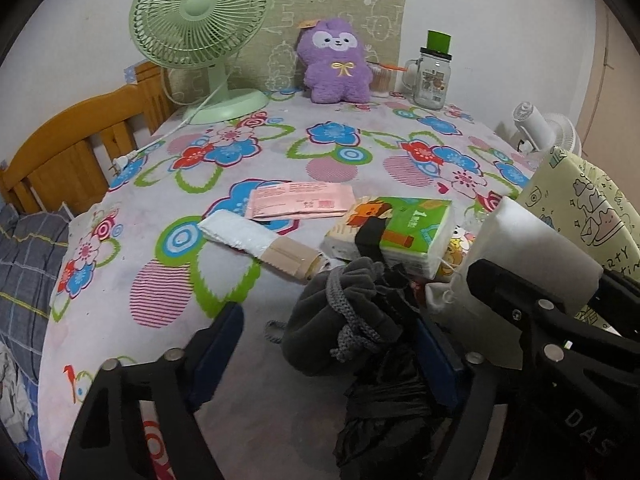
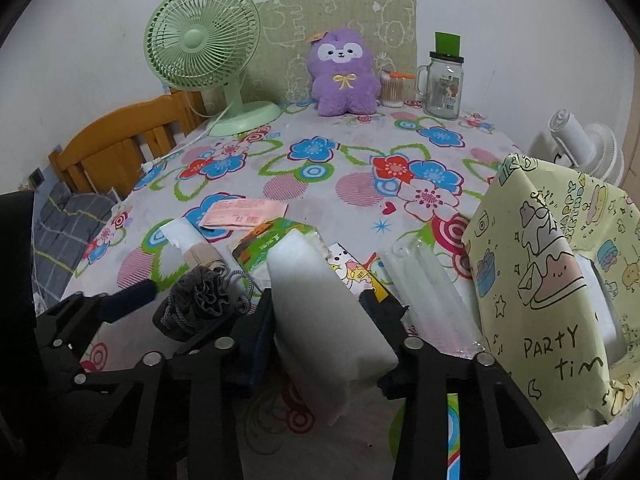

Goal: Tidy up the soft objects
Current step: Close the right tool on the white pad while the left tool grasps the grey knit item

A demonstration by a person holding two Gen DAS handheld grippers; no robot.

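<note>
Right gripper (image 2: 326,320) clamped on a white foam block (image 2: 320,300), block standing tilted between both fingers, upper end leaning away over the table. Left gripper (image 1: 328,344) spread wide; grey drawstring pouch (image 1: 344,312) sitting inside the gap, pressed near the right-hand blue pad (image 1: 436,364), well apart from the left-hand pad. Black plastic bag (image 1: 384,420) crumpled just below the pouch.

Just beyond the pouch: green tissue pack (image 1: 400,232), a white-and-tan wrapped roll (image 1: 256,244) to its left, pink sachet (image 1: 300,200) behind that. Clear plastic sleeve (image 2: 428,288) lying right of the foam block, beside the yellow "PARTY" paper bag (image 2: 560,288) standing at the table's right edge.

Floral tablecloth (image 1: 360,148) bare across the middle stretch. Far edge against the wall: green desk fan (image 1: 200,36), purple plush toy (image 1: 336,64), cotton-swab tub (image 2: 392,88), glass mug jar (image 1: 432,76). Wooden headboard (image 1: 76,152) past the left edge; white fan (image 2: 580,144) past the right.
</note>
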